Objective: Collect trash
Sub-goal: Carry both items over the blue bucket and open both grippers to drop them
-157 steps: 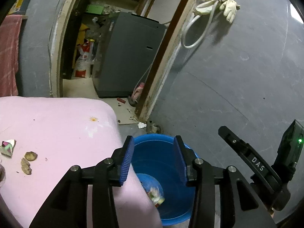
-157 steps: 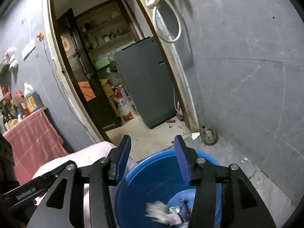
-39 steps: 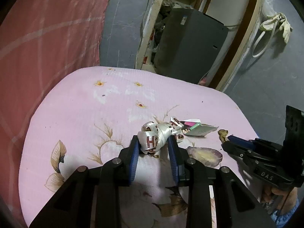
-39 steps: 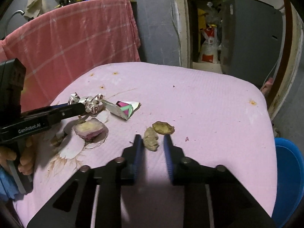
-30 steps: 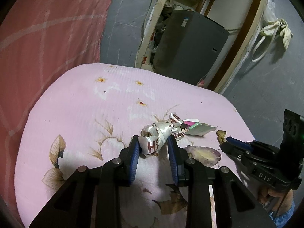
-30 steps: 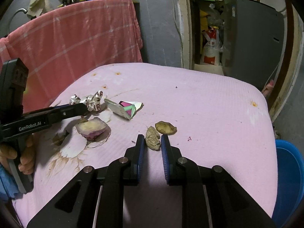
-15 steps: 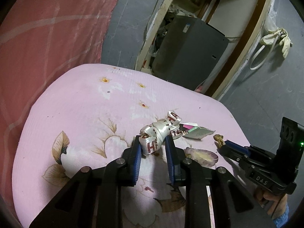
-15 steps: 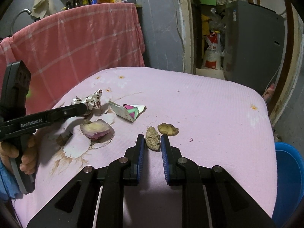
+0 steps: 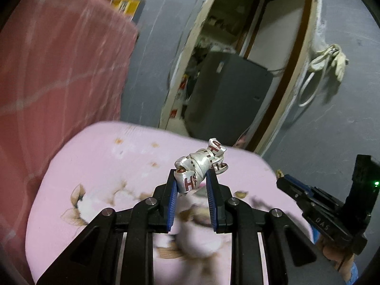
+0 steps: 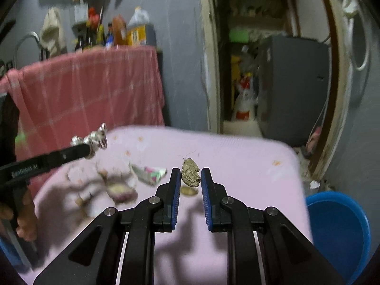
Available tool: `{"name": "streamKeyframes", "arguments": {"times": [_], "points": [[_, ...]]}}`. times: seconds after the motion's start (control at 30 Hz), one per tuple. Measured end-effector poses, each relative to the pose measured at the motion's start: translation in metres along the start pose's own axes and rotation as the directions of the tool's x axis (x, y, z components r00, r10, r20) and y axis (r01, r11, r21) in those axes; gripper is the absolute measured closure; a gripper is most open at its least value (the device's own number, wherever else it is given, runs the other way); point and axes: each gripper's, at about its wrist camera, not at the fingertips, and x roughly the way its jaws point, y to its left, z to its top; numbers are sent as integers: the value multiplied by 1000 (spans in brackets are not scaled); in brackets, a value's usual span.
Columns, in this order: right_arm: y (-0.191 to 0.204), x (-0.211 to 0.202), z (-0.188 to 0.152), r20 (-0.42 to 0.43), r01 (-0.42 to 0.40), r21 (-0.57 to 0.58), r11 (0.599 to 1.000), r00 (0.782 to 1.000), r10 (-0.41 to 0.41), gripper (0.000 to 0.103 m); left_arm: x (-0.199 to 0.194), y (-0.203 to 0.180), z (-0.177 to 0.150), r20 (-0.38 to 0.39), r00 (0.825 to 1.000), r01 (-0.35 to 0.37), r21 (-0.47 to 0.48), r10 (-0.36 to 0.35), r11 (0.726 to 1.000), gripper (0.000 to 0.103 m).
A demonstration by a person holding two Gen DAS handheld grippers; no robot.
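Observation:
My left gripper [image 9: 191, 178] is shut on a crumpled white ribbon with red letters [image 9: 200, 163] and holds it above the pink table [image 9: 99, 156]; the ribbon also shows in the right wrist view [image 10: 96, 140]. My right gripper [image 10: 190, 178] is shut on a brown dried peel [image 10: 190, 172], lifted off the table. A second brown scrap [image 10: 188, 191], a torn wrapper [image 10: 149, 173] and a purple onion skin [image 10: 121, 190] lie on the cloth. The blue bucket [image 10: 339, 232] stands on the floor at the table's right edge.
A red checked cloth [image 10: 95, 90] hangs over a counter behind the table, with bottles [image 10: 123, 33] on top. An open doorway shows a grey fridge [image 9: 225, 97]. A grey wall with a hose and gloves [image 9: 327, 59] is on the right.
Both grippers have risen off the table, each carrying its piece: the left with the ribbon, the right with the dried peel. The views now tilt up toward the doorway.

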Motion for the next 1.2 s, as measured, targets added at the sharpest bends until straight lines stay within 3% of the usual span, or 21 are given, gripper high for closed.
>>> {"name": "streamKeyframes", "arguments": {"times": [0.23, 0.57, 0.9, 1.2], "points": [[-13, -65, 26, 222, 62, 32, 998, 973, -67, 88, -21, -60, 17, 118, 991, 52, 84, -62, 995, 83], [-50, -120, 33, 368, 137, 96, 986, 915, -163, 87, -21, -135, 28, 162, 972, 140, 172, -168, 975, 83], [-96, -140, 18, 353, 209, 184, 960, 898, -263, 87, 18, -184, 23, 73, 973, 200, 211, -220, 957, 83], [-147, -141, -2, 269, 219, 308, 926, 914, -306, 87, 67, -214, 10, -75, 962, 271, 178, -262, 946, 83]]}}
